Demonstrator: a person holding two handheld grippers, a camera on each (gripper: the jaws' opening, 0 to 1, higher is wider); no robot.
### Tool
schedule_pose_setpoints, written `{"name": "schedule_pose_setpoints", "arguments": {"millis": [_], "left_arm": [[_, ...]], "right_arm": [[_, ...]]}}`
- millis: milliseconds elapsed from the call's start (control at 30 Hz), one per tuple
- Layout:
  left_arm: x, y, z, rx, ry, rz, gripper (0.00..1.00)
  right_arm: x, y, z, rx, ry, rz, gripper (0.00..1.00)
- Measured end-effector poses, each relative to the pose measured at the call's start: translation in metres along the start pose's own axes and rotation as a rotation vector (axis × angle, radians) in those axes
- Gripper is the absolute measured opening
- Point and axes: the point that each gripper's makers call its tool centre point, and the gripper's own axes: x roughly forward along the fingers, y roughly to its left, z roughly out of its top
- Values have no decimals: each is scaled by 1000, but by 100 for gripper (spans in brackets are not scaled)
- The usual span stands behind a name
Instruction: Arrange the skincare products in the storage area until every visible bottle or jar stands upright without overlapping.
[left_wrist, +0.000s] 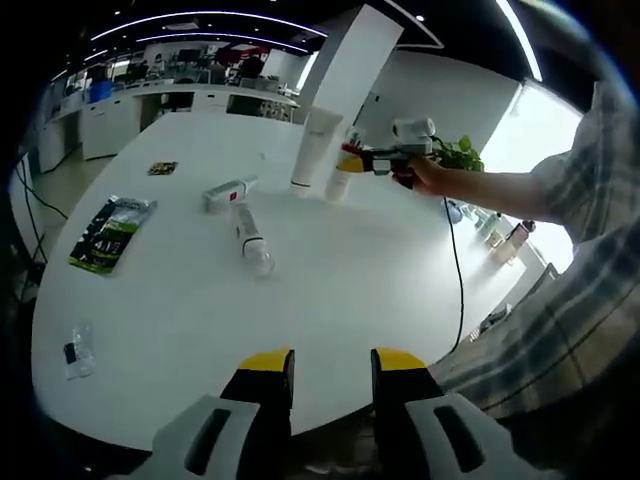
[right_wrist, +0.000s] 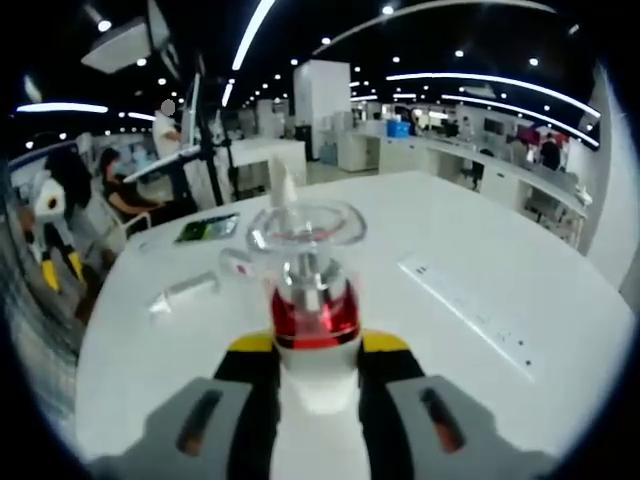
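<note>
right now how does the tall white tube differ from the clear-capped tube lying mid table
The tall white tube stands upright at the table's far side; the clear-capped tube lies flat on its side, nearer the middle. The tall tube looks larger and plain white; the lying one is slimmer, with a transparent cap and a red mark. The tall tube stands close to the pump bottle in the right gripper; the lying one has a small white box nearby. Both are white.
</note>
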Motion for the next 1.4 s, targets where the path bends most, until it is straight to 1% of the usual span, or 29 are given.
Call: {"name": "schedule_pose_setpoints", "arguments": {"millis": [167,433,567,733,833,967,1033,1233,1400], "left_arm": [[-1,2,-3,-7,5,2,31],[3,4,0,-5,7,-2,31],[2,5,-1,-25,-1,2,31],[4,4,-3,-26,4,1,31],[5,5,-3,-24,9,1,31],[6,6,0,-21,2,5,30],[6,7,1,-19,-1,12,30],[7,8,-2,-27,3,18,29],[9,6,-4,-39,1,19,29]], "right_arm": [[3,0,0,-18,4,7,27],[6,0,-6,-36,5,35,27],[8,6,-6,-55,-5,64,27],[13,14,-2,-85,-39,109,27],[15,14,-2,-89,-47,118,27],[15,8,-3,-77,-62,128,27],[15,9,-2,-74,-66,129,27],[15,13,-2,-71,-78,159,27],[18,13,-1,-97,-90,185,27]]}}
